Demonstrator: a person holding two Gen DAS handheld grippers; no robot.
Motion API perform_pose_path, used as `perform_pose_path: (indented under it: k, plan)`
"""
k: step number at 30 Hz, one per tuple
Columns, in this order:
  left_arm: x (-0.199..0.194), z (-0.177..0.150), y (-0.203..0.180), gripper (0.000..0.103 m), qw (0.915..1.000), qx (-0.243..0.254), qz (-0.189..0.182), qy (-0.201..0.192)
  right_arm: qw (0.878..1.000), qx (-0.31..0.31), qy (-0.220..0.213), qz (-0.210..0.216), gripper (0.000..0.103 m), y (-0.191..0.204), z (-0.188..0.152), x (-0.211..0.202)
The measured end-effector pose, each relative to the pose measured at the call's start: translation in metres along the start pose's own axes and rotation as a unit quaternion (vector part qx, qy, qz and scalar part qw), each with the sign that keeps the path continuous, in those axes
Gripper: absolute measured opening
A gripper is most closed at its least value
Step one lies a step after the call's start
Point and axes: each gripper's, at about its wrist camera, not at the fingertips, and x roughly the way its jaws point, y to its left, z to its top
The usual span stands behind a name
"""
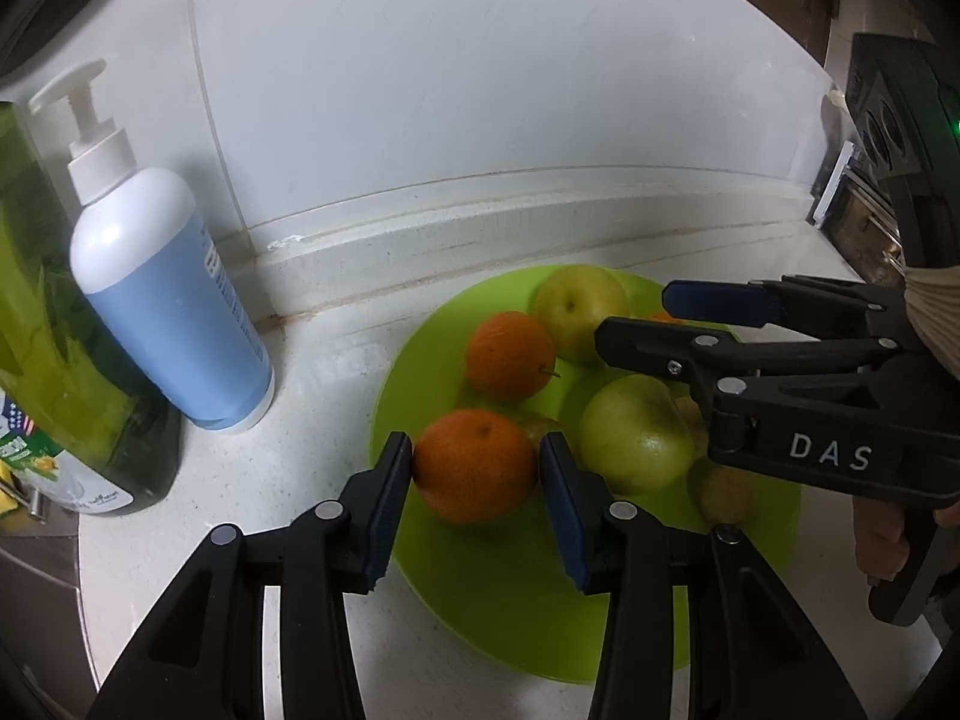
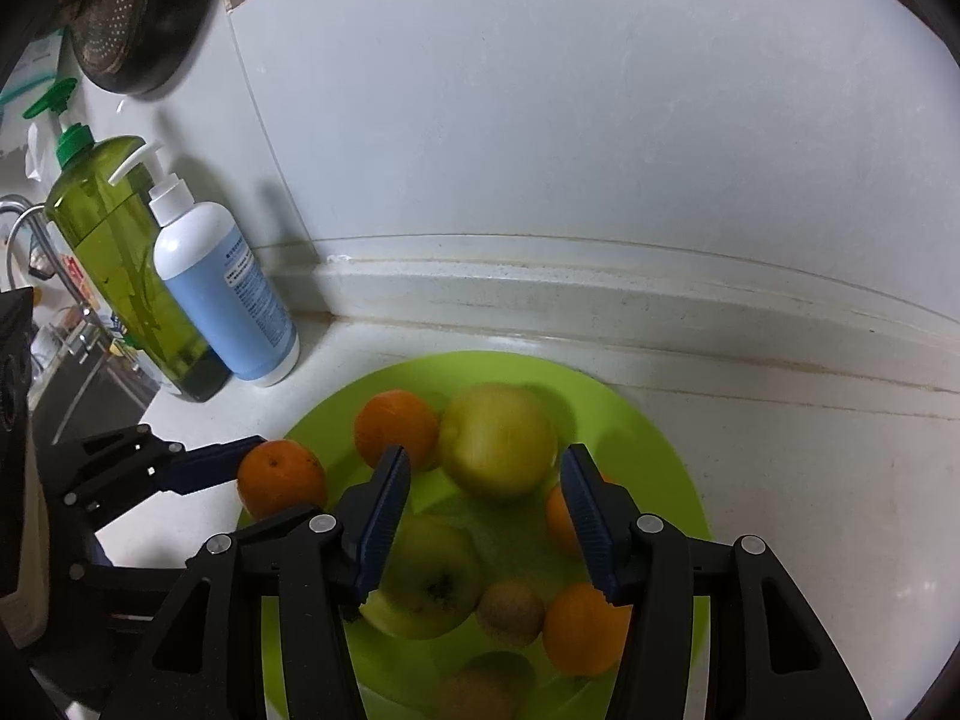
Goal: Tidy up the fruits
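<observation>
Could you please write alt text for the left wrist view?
The left gripper grips an orange at the near edge of a green plate holding more oranges and green apples. The right gripper reaches in from the right; a white-and-blue pump bottle stands left.

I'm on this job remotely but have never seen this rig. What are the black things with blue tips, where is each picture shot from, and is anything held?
They are hand-held tongs, one in each of a person's hands, each with a camera looking along its fingers. One view is from the left tongs, the other from the right tongs. On the white counter sits a green plate of oranges, green apples and small brown fruits. The left tongs are shut on an orange at the plate's edge. The right tongs hover open above the fruit. A blue soap bottle stands beside the plate.
</observation>
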Motion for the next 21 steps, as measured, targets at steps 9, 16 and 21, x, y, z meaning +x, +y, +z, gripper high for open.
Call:
perform_pose_path:
  k: [9,16,21]
  plan:
    - [-0.031,-0.002,-0.006,0.048,0.9996,-0.005,0.012,-0.027,1.000,-0.006,-0.015,-0.015,0.053,0.006,-0.013,-0.025]
    - [-0.081,-0.009,-0.018,0.056,0.9962,-0.024,0.045,-0.070,0.999,0.001,-0.042,-0.013,0.054,0.012,-0.026,-0.068]
    - [-0.122,-0.021,-0.029,0.063,0.9911,-0.032,0.074,-0.106,0.997,0.003,-0.069,-0.021,0.059,0.019,-0.040,-0.108]
